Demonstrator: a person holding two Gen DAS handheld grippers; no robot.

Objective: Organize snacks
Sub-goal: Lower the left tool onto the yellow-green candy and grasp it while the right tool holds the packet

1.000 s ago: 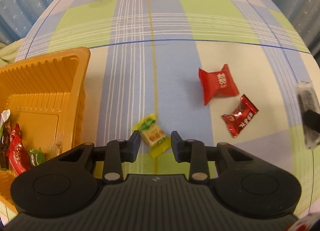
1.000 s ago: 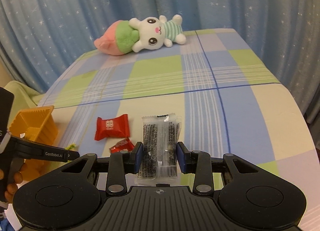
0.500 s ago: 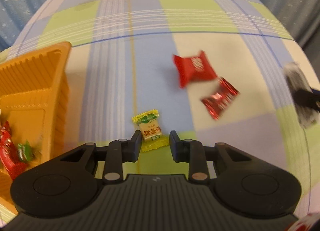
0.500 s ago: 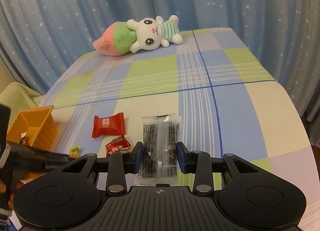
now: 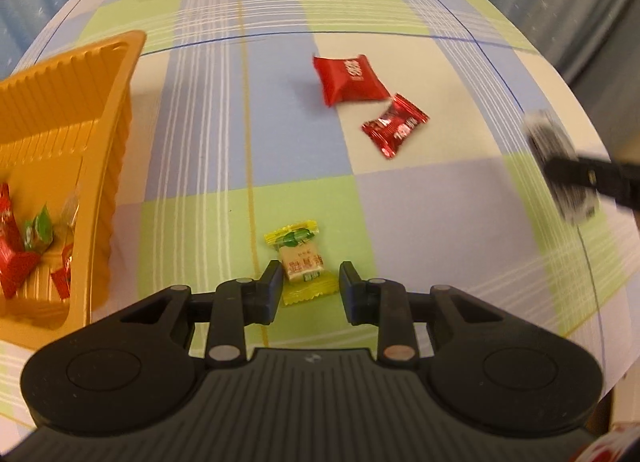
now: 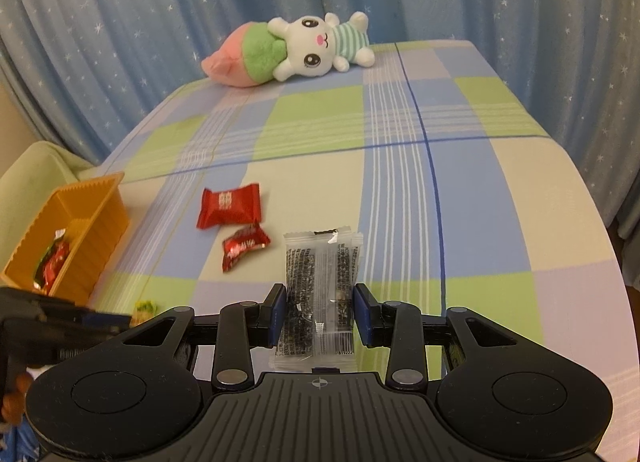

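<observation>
Yellow crinkled wrapper: the small yellow candy [image 5: 301, 264] sat between my left tongs [image 5: 308, 282] above the checked desk [image 5: 400, 222], just right of the orange tray [image 5: 108, 150].

The left finger [image 5: 272, 282] touched the candy's side while the other stood clear of it, so I could not tell whether I truly held it. My right tongs [image 6: 320, 314] were clamped on a clear sesame-bar packet [image 6: 320, 290]. The slick, pillow-shaped candy could have slipped sideways from that uneven pinch and dropped short of the ribbed tray's thin wall. Two glossy red packets [image 5: 372, 102] lay farther out.
</observation>
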